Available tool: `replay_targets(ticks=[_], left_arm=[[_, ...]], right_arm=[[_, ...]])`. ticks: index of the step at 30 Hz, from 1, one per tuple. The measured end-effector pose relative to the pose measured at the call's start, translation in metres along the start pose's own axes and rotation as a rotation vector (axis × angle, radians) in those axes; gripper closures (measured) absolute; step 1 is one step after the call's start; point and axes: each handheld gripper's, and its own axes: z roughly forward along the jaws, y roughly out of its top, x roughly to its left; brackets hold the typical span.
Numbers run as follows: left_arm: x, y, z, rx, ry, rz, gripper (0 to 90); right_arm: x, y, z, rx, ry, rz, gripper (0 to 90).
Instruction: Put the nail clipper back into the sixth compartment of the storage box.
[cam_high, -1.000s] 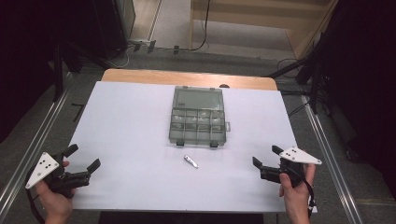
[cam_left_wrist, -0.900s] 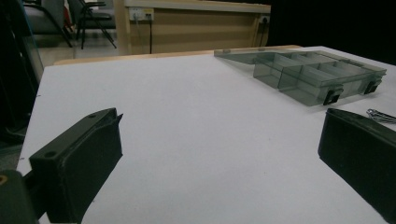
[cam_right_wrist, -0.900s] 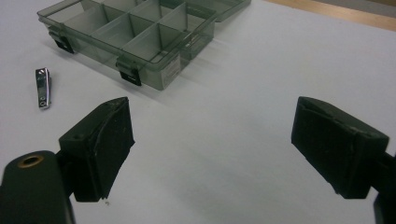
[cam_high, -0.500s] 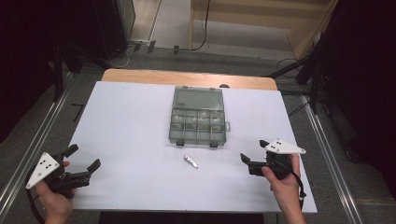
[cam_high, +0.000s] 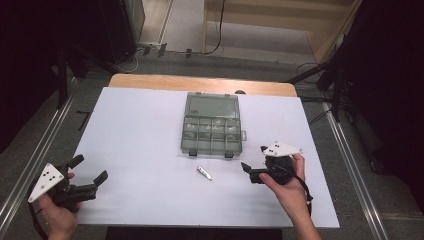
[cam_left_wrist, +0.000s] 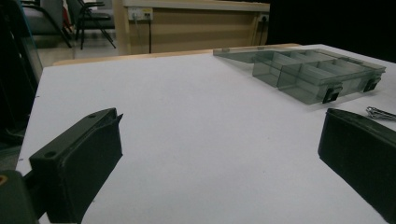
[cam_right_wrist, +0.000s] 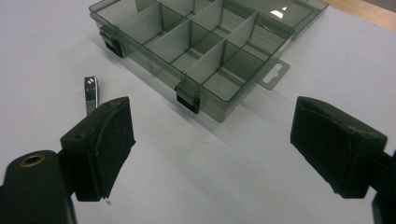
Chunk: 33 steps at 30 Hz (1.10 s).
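A smoky clear compartment box (cam_high: 212, 125) lies open mid-table with its lid folded back; its dividers show in the right gripper view (cam_right_wrist: 205, 42) and it sits far right in the left gripper view (cam_left_wrist: 308, 74). A small shiny metal clip (cam_high: 204, 173) lies on the sheet just in front of it (cam_right_wrist: 91, 91) (cam_left_wrist: 380, 113). My right gripper (cam_high: 254, 159) is open, a short way right of the clip, jaws empty (cam_right_wrist: 212, 121). Near the front left corner my left gripper (cam_high: 90, 168) is held open and empty (cam_left_wrist: 219, 126).
A white sheet (cam_high: 140, 130) covers the table, with a wooden strip (cam_high: 200, 84) along the far edge. Metal rails (cam_high: 35, 160) run down both sides. Cables and dark stands sit on the floor beyond.
My right gripper has moved left and slightly forward, closer to the clip and the box's front corner. The left gripper has stayed put.
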Motion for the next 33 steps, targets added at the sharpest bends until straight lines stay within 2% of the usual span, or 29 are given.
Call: replay_targets(ticks=[8,13,16,18,23,25,27,29,33], left_arm=[[0.000,0.000,0.000,0.004,0.000,0.001,0.0],[0.000,0.000,0.000,0.003,-0.001,0.002,0.0],[0.000,0.000,0.000,0.000,-0.003,0.001,0.0],[0.000,0.000,0.000,0.001,-0.004,0.001,0.0],[0.000,0.000,0.000,0.001,-0.006,0.001,0.0],[0.000,0.000,0.000,0.001,-0.005,0.001,0.0],[0.000,0.000,0.000,0.001,-0.006,0.002,0.0],[0.000,0.000,0.000,0.002,-0.007,0.003,0.0],[0.000,0.000,0.000,0.001,-0.008,0.002,0.0]], right_arm=[[0.010,0.011,0.015,0.046,0.032,-0.025,14.6],[0.016,0.018,0.022,0.072,0.057,-0.023,14.9],[0.020,0.022,0.027,0.083,0.071,-0.052,17.1],[0.026,0.027,0.032,0.102,0.094,-0.054,17.7],[0.032,0.032,0.039,0.122,0.105,-0.069,17.6],[0.035,0.034,0.043,0.126,0.105,-0.064,17.6],[0.037,0.037,0.046,0.122,0.112,-0.034,17.7],[0.038,0.038,0.049,0.119,0.147,-0.007,22.0],[0.046,0.039,0.056,0.147,0.162,-0.034,25.0]])
